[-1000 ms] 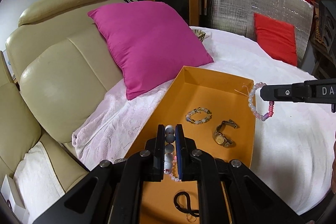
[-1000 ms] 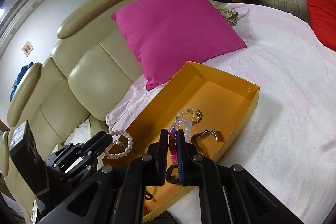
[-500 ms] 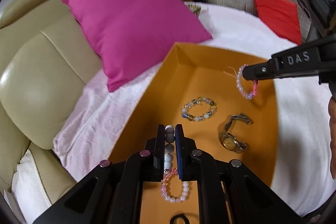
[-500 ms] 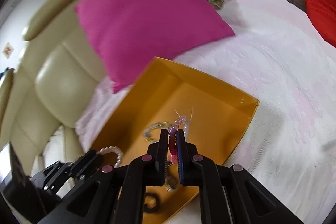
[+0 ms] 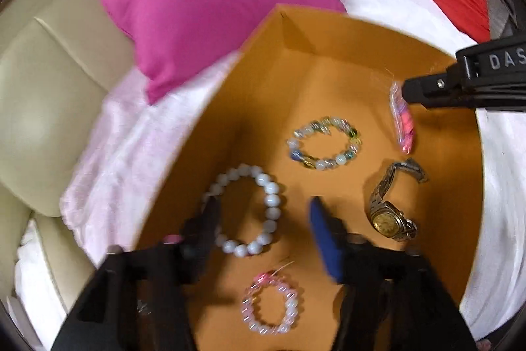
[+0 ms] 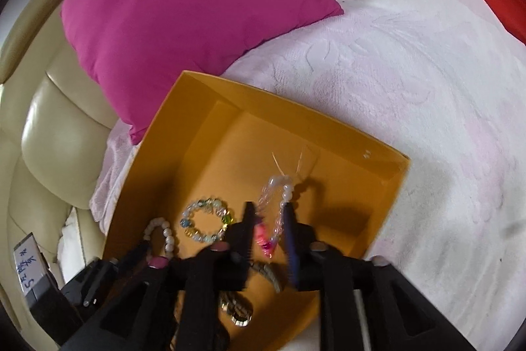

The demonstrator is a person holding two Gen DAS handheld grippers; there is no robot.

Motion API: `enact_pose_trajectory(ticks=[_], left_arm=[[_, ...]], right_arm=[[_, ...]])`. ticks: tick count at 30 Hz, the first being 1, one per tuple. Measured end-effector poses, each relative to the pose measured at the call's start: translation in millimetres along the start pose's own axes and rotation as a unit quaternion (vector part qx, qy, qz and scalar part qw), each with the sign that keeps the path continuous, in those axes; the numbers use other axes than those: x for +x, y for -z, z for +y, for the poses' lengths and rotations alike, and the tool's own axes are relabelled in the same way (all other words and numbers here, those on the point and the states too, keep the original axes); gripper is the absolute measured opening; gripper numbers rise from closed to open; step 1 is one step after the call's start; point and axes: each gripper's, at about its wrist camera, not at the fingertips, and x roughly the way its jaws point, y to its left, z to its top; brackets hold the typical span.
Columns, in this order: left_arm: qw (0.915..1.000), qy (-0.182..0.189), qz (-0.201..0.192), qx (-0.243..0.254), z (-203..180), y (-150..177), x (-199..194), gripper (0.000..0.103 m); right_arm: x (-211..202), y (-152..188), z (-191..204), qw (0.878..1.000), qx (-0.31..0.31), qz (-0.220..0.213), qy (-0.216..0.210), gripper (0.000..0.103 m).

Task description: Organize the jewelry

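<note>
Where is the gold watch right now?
Left wrist view: the gold watch lies in the orange box, right side, below the multicolored bracelet.

the right gripper (image 6: 268,231) hides most of the watch (image 6: 263,273) below it.

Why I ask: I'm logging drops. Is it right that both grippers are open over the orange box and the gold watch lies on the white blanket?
Not quite. The left wrist view shows the gold watch lying inside the orange box, not on the white blanket. Both the left gripper and the right gripper are open.
</note>
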Motion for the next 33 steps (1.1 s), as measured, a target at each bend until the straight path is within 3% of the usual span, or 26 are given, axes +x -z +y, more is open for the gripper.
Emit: enact_pose_trajectory(ticks=[1,3,11,15,19,27,33], left_arm=[[1.0,-0.002,-0.01,0.001,0,3,-10,0.065],[0.9998,-0.002,-0.021,0.004,0,9,-30,0.065],[0.9937,-0.06,-0.092,-0.021,20,47,-137,0.068],[0.9844,-0.102,-0.135,-0.047,24,66,-199,0.08],[0.9715,-0.137,-0.182,-0.065,28,89,-252,0.08],[0.9599,-0.142,-0.232,-0.069,17,126,-326,0.087],[0.9574,-0.11,-0.254,-0.082,10,139,-357,0.091]], right_arm=[[-7,3,-1,1.0,0.0,-0.007,-0.006,0.057],[-30,14,-1,0.999,-0.006,-0.039,-0.009,0.065],[-143,90,20,0.989,-0.076,-0.124,-0.038,0.065],[-197,140,33,0.981,-0.102,-0.16,-0.047,0.066],[-243,191,46,0.974,-0.117,-0.191,-0.034,0.068],[-294,264,74,0.96,-0.144,-0.238,-0.001,0.07],[-309,290,84,0.952,-0.149,-0.264,0.032,0.07]])
